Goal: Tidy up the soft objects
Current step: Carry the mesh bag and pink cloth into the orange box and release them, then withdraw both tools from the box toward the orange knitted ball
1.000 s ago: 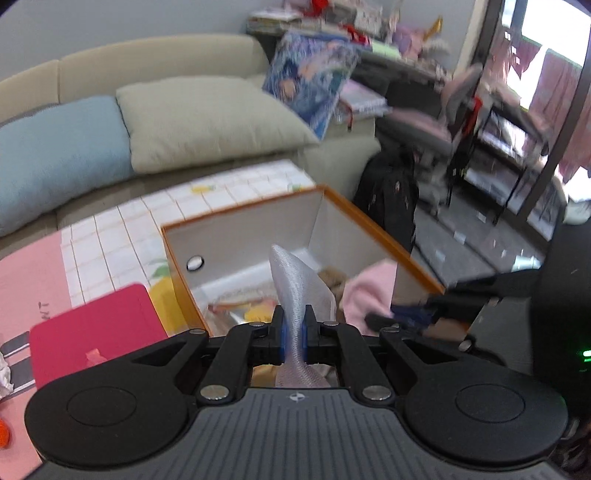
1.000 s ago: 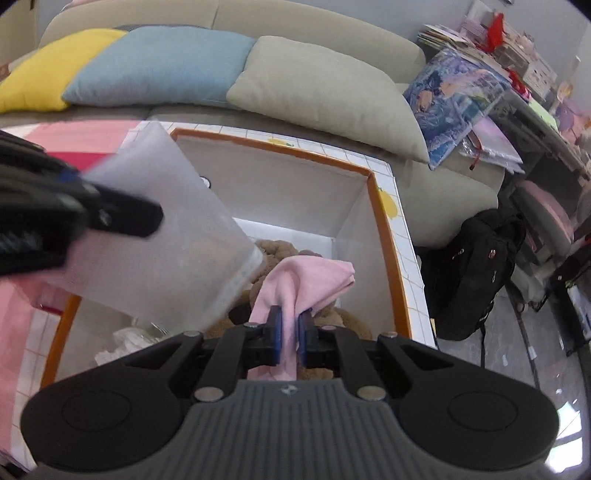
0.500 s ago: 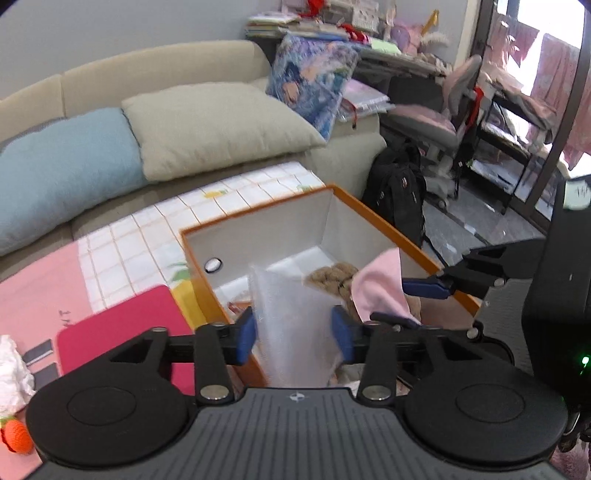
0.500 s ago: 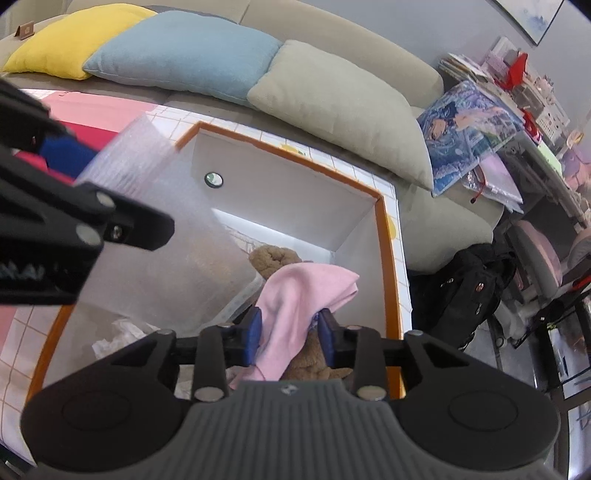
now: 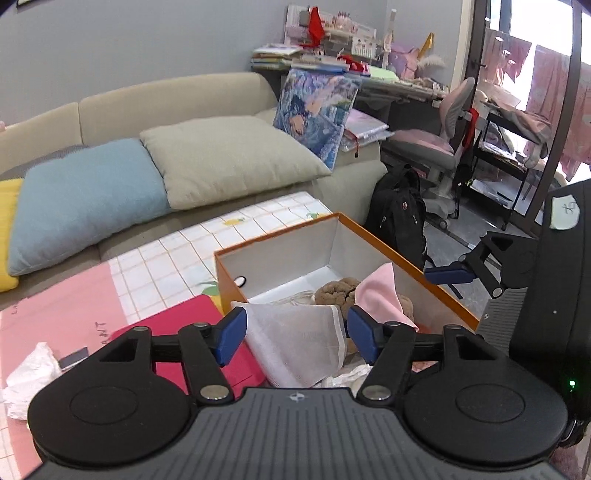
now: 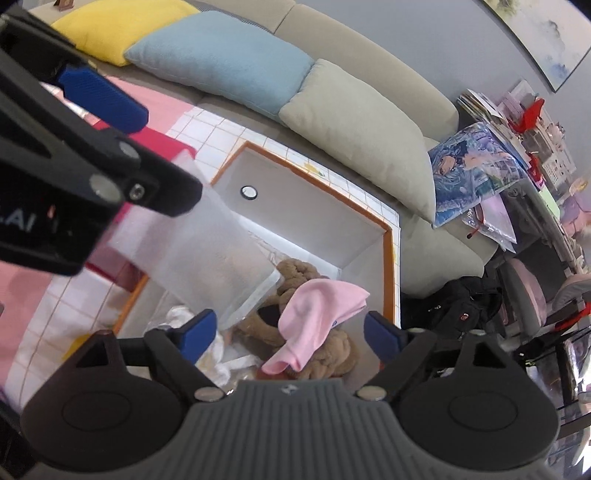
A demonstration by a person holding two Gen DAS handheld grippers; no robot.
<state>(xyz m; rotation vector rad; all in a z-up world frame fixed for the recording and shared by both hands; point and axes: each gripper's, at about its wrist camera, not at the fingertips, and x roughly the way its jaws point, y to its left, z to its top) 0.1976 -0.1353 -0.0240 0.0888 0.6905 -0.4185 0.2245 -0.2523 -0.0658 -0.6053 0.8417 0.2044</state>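
Two grippers hang over an orange box [image 5: 436, 280] with white inner walls, which sits on a tiled mat [image 5: 173, 258] in front of a beige sofa [image 5: 177, 99].

Sofa: blue cushion [image 5: 85, 199], beige cushion [image 5: 229, 155], yellow cushion [image 6: 122, 26] in a row.

Box contents: brown plush toy [image 6: 332, 354] at the bottom; pink cloth [image 6: 317, 314] draped over it; white mesh bag [image 5: 295, 339] slanting across the near left rim, lower edge inside the box; crumpled white material [image 6: 210, 354] beneath.

Left gripper [image 5: 295, 332]: tilted down toward the box, jaws have just been opening and stand spread wide. Mesh bag lies in the gap between them; blue pads [image 5: 231, 334] do not press on it.

Right gripper [image 6: 288, 332]: angled more steeply down, jaws likewise just opened and spread wide. Pink cloth sits below and between the pads, untouched by either.

Beside box, left: red pad [image 5: 177, 317] on the mat.
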